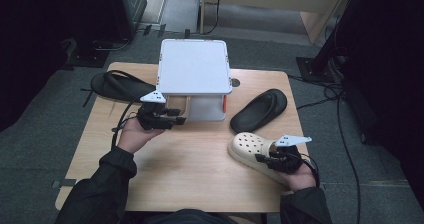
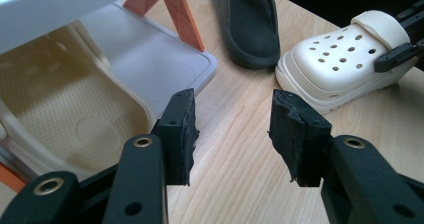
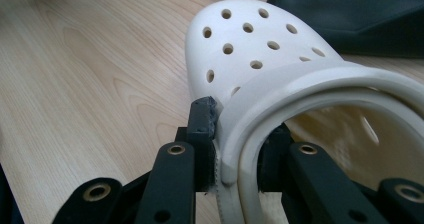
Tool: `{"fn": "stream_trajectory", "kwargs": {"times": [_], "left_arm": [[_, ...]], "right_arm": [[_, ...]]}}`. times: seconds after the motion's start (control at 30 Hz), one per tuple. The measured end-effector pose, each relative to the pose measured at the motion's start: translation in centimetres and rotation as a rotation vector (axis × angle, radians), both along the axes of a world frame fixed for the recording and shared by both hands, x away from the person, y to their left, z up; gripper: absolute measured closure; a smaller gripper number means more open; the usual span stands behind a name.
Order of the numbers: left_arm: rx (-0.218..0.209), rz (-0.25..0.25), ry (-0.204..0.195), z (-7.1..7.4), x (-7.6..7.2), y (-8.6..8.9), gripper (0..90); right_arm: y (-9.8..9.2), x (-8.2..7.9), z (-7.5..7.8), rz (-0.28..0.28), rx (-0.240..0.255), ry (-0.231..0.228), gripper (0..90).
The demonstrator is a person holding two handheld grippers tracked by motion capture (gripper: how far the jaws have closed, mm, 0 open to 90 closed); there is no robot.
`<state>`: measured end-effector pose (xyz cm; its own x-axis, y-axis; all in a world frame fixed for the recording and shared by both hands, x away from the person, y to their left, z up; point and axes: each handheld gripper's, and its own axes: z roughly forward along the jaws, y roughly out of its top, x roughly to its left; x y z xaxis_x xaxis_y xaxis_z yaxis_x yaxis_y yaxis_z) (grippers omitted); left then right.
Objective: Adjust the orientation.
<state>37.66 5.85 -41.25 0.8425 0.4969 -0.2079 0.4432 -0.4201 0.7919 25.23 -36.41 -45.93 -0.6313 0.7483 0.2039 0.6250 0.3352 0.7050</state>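
Observation:
A cream clog with holes (image 1: pixel 247 146) (image 3: pixel 250 39) lies on the wooden table (image 1: pixel 200 179) at the front right. My right gripper (image 1: pixel 265 159) (image 3: pixel 235 139) is shut on its side wall at the strap, one pad outside and one inside the opening. My left gripper (image 1: pixel 180 120) (image 2: pixel 232 129) hovers open above bare wood, nothing between its pads, just in front of the white shoe rack (image 1: pixel 194 66). A second cream clog (image 2: pixel 65 109) sits on the rack's lower level.
One black sandal (image 1: pixel 260 109) (image 2: pixel 250 19) lies between the rack and the held clog. Another black sandal (image 1: pixel 117 86) lies at the table's back left. The rack has orange legs (image 2: pixel 187 19). Cables trail over the floor on the right.

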Motion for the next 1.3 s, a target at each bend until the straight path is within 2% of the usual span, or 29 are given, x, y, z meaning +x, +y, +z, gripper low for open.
{"fn": "stream_trajectory", "kwargs": {"times": [0.13,0.2,0.27,0.37,0.47,0.77,1.0,1.07,1.23,1.3], "left_arm": [[-0.003,-0.001,0.002,0.0,-0.1,-0.1,54.2],[-0.005,-0.003,-0.003,0.0,-0.2,-0.1,55.9],[-0.013,-0.006,-0.015,0.2,-0.3,0.0,59.1],[-0.028,-0.005,-0.010,0.4,-0.4,0.2,61.2],[-0.051,0.010,-0.002,0.1,-0.5,0.4,62.3],[-0.047,0.032,-0.001,-0.3,-1.3,0.8,62.1],[-0.039,0.047,-0.002,-1.1,-2.5,1.2,63.1],[-0.039,0.048,0.004,-1.4,-2.8,1.2,63.1],[-0.041,0.041,0.003,-1.8,-3.3,0.6,63.5],[-0.029,0.037,0.013,-2.2,-3.3,0.3,63.8]], "right_arm": [[0.4,0.1,0.6,-0.010,0.048,0.002,75.0],[0.8,0.3,1.0,-0.007,0.059,-0.016,75.4],[1.5,0.5,1.4,0.006,0.064,-0.030,76.0],[2.6,1.1,1.9,0.027,0.082,-0.038,76.0],[3.9,1.7,2.2,0.055,0.084,-0.039,75.9],[7.8,3.5,2.7,0.118,0.087,-0.054,75.8],[11.0,4.7,2.2,0.166,0.083,-0.020,75.4],[11.8,5.1,2.0,0.182,0.082,-0.025,75.3],[13.7,6.0,1.2,0.211,0.077,-0.012,75.1],[14.3,6.3,0.7,0.218,0.067,-0.001,74.7]]}}
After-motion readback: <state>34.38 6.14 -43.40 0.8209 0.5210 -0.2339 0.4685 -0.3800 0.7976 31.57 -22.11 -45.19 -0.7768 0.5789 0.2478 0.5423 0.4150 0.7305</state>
